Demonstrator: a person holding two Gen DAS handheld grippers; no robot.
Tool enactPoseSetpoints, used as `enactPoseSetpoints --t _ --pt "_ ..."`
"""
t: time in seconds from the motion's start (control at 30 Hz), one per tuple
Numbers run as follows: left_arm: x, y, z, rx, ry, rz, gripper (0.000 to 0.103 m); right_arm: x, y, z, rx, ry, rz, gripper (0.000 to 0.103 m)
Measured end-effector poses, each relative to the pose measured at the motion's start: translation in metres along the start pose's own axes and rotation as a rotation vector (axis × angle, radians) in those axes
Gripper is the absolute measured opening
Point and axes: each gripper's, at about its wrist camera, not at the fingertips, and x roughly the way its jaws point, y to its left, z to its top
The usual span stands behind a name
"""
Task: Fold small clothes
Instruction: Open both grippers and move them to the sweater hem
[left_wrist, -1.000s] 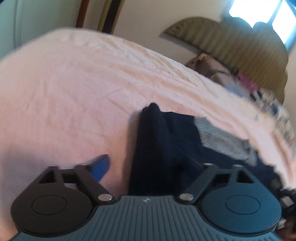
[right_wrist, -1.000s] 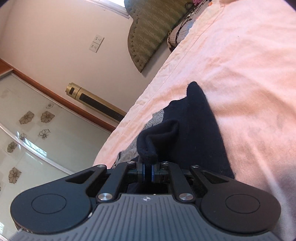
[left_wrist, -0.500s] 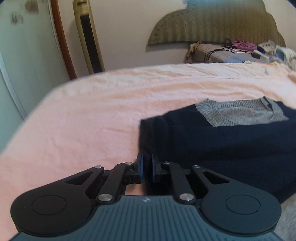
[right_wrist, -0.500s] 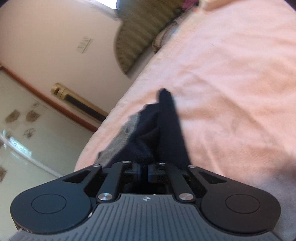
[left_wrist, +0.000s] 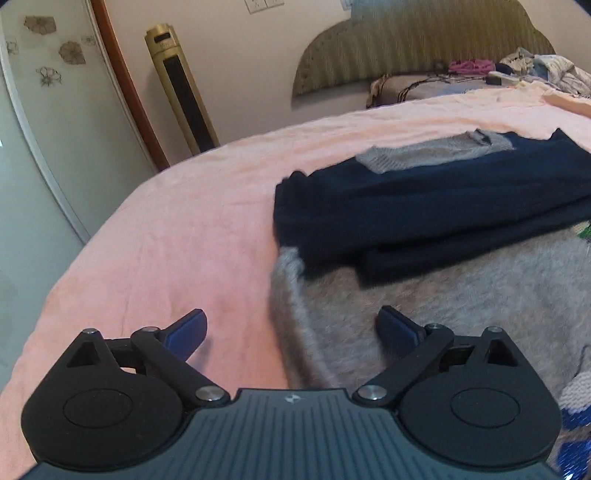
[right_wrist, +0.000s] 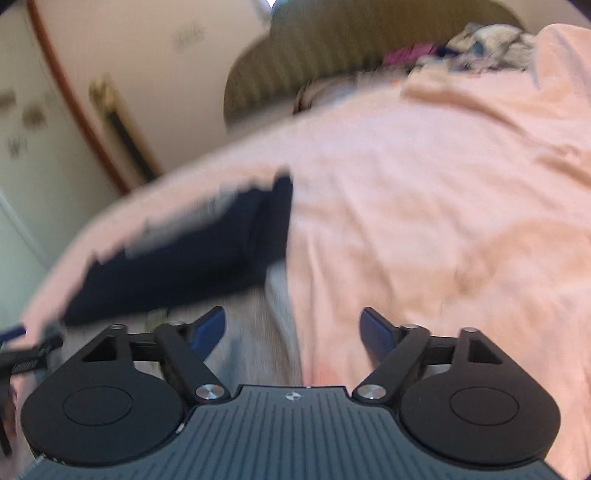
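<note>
We see the left gripper (left_wrist: 291, 328) with its blue-padded fingers (left_wrist: 186, 330) spread wide; they have just been opening, and nothing is clamped between them. Below the gap lies the edge of a fuzzy grey sweater (left_wrist: 461, 295), spread on the pink bedsheet (left_wrist: 177, 229), but neither pad presses on it. Just beyond, on the far part of the grey sweater, rests the folded navy sweater (left_wrist: 424, 206), a flat stack with a grey knit collar (left_wrist: 436, 153) showing at its far edge. Its left edge lines up roughly with the grey sweater's left edge.

In the right wrist view, which is blurred, the right gripper (right_wrist: 293, 330) also stands wide apart, its fingers (right_wrist: 376, 334) having just been opening, with nothing gripped. The navy sweater (right_wrist: 192, 251) lies to the far left of it, on the grey sweater (right_wrist: 255, 339), whose edge runs under the left finger. The bedsheet (right_wrist: 424, 221) fills the right side.

Far back we make out an olive striped headboard (left_wrist: 424, 48), a heap of mixed clothes (left_wrist: 539, 70) at the far right of the bed, a gold tower fan (left_wrist: 181, 85) against the wall on the left, and a glass door with flower prints (left_wrist: 48, 74) beside it.
</note>
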Motion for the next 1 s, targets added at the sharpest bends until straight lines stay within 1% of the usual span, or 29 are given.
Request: enactPoseSetpoints --t 0.03,0.07,0.1,0.13,0.17,0.2,0.23,0.3,0.33,0.37,0.4,0.43,0.47,0.5,0.53,0.6,0.63,0.67,0.7,0.73,0.8,0.9,0.93,0.97,1.0 --pt "0.0 0.008 0.002 -0.013 0.013 -0.016 0.06 0.001 0.006 -0.002 -0.046 0.021 0.004 0.067" --pt "0.0 0.018 0.003 -0.031 0.031 -0.042 0.006 0.001 0.009 -0.003 -0.078 0.036 0.008 0.056" --pt "0.002 0.027 0.004 -0.043 0.063 -0.054 0.004 0.001 0.01 -0.003 -0.107 0.045 -0.005 0.031" --pt "0.002 0.035 0.004 -0.039 0.07 -0.062 0.004 0.0 0.005 -0.001 -0.114 0.052 -0.005 0.009" --pt "0.002 0.043 0.002 -0.019 0.076 -0.077 0.004 -0.001 -0.005 0.002 -0.07 0.074 0.042 0.009" --pt "0.003 0.052 -0.001 -0.014 0.078 -0.075 0.004 -0.003 -0.014 0.005 -0.042 0.084 0.068 0.008" --pt "0.005 0.056 -0.006 -0.013 0.079 -0.063 0.004 -0.005 -0.02 0.005 -0.031 0.082 0.063 0.006" --pt "0.001 0.064 -0.013 0.011 0.059 -0.088 0.005 -0.009 -0.029 0.001 0.009 0.077 0.085 0.004" --pt "-0.002 0.06 -0.021 0.021 0.058 -0.083 0.012 -0.009 -0.03 0.0 0.023 0.073 0.087 0.003" --pt "-0.006 0.061 -0.022 0.018 0.064 -0.065 0.027 -0.008 -0.03 0.0 0.042 0.07 0.085 0.003" --pt "-0.012 0.064 -0.024 -0.003 0.074 -0.039 0.041 -0.01 -0.031 -0.001 0.068 0.068 0.089 0.006" --pt "-0.02 0.068 -0.025 -0.031 0.089 -0.008 0.077 -0.013 -0.033 -0.002 0.1 0.069 0.097 0.013" --pt "-0.028 0.071 -0.028 -0.055 0.102 0.012 0.092 -0.018 -0.033 -0.003 0.131 0.078 0.113 0.021" --pt "-0.04 0.074 -0.032 -0.085 0.096 0.003 0.092 -0.026 -0.033 -0.005 0.159 0.088 0.133 0.041" --pt "-0.051 0.078 -0.035 -0.132 0.089 -0.032 0.092 -0.035 -0.032 -0.008 0.173 0.092 0.156 0.066" --pt "-0.075 0.083 -0.043 -0.263 0.074 -0.162 0.092 -0.053 -0.027 -0.017 0.165 0.093 0.182 0.086" --pt "-0.084 0.083 -0.046 -0.335 0.078 -0.226 0.092 -0.06 -0.024 -0.022 0.159 0.106 0.196 0.085" --pt "-0.09 0.078 -0.049 -0.38 0.091 -0.274 0.092 -0.064 -0.022 -0.026 0.166 0.131 0.22 0.085" --pt "-0.098 0.069 -0.052 -0.395 0.099 -0.294 0.092 -0.067 -0.02 -0.031 0.188 0.16 0.247 0.084" --pt "-0.108 0.055 -0.056 -0.377 0.094 -0.302 0.092 -0.069 -0.019 -0.036 0.206 0.189 0.268 0.081" --pt "-0.132 0.022 -0.064 -0.257 0.075 -0.319 0.092 -0.074 -0.016 -0.045 0.221 0.228 0.286 0.079" --pt "-0.157 -0.019 -0.084 -0.039 0.051 -0.294 0.092 -0.086 -0.007 -0.057 0.178 0.242 0.275 0.078" --pt "-0.16 -0.027 -0.09 0.016 0.059 -0.296 0.092 -0.09 -0.005 -0.06 0.178 0.247 0.281 0.079" --pt "-0.16 -0.033 -0.096 0.049 0.07 -0.298 0.091 -0.093 -0.004 -0.063 0.179 0.256 0.293 0.079" --pt "-0.161 -0.036 -0.099 0.056 0.071 -0.291 0.091 -0.096 -0.002 -0.067 0.177 0.265 0.302 0.079"
